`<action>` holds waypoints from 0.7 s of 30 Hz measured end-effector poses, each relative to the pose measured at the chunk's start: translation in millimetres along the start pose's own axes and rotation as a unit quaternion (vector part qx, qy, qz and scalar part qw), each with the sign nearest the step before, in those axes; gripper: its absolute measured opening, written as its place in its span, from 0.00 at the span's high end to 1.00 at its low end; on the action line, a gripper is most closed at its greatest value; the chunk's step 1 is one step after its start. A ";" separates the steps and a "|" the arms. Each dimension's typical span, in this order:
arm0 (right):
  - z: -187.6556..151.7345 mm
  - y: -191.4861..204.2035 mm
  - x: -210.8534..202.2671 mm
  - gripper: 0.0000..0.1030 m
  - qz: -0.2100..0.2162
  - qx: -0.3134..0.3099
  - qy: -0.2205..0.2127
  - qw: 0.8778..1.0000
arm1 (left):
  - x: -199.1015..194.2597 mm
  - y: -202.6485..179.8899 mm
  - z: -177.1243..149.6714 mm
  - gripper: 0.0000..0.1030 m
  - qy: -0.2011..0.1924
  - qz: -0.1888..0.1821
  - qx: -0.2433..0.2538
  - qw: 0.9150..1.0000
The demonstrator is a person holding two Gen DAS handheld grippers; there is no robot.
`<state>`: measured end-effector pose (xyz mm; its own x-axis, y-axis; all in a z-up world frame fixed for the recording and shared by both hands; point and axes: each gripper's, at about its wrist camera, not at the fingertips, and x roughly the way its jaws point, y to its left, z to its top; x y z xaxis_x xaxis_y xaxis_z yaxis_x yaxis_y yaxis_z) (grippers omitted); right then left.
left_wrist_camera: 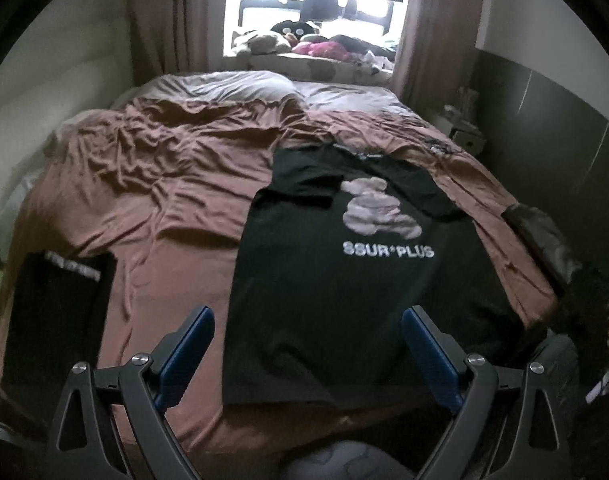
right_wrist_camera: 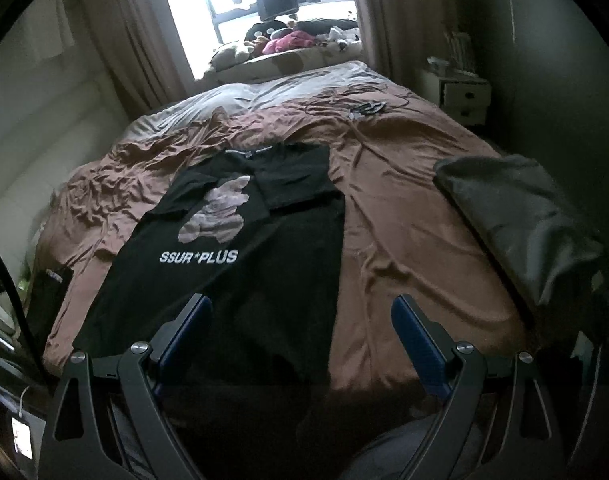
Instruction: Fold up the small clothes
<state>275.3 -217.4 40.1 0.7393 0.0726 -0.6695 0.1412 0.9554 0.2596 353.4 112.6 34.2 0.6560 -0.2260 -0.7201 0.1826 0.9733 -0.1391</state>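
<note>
Here, a black T-shirt (left_wrist_camera: 344, 288) with a pale figure and "SSUR*PLUS" on it lies flat on the brown sheet (left_wrist_camera: 176, 200), both sleeves folded in over the chest. The left gripper (left_wrist_camera: 308, 344) hangs over the shirt's near hem, jaws spread wide and holding nothing; the right gripper (right_wrist_camera: 302, 332) is likewise agape above the shirt's right edge. A darker folded item (left_wrist_camera: 56, 312), maybe another garment, sits at the bed's left edge, a grey cushion (right_wrist_camera: 520, 220) at its right
</note>
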 end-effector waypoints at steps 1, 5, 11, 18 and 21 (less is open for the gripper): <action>-3.6 -0.2 -0.9 0.12 0.004 0.004 -0.001 1.000 | 3.7 5.0 -7.1 0.07 0.005 -0.001 -0.009 1.000; -22.7 -4.5 -0.1 0.12 0.015 0.010 -0.002 1.000 | 14.5 19.1 -31.7 0.07 0.012 0.000 -0.028 1.000; -52.9 -12.0 14.1 0.14 0.029 0.015 0.015 0.999 | 25.4 39.6 -58.6 0.07 0.014 0.000 -0.061 0.998; -71.5 -24.1 39.2 0.29 0.035 0.051 0.045 0.997 | 34.6 74.0 -86.4 0.07 0.021 0.003 -0.109 0.994; -79.4 -30.7 55.2 0.37 0.039 0.072 0.065 0.995 | 38.1 83.9 -96.7 0.07 0.021 0.001 -0.125 0.992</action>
<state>259.6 -220.0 -60.1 0.6622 0.1892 -0.7251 0.1877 0.8949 0.4049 322.9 189.5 -70.7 0.6240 -0.2272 -0.7477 -0.0099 0.9544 -0.2983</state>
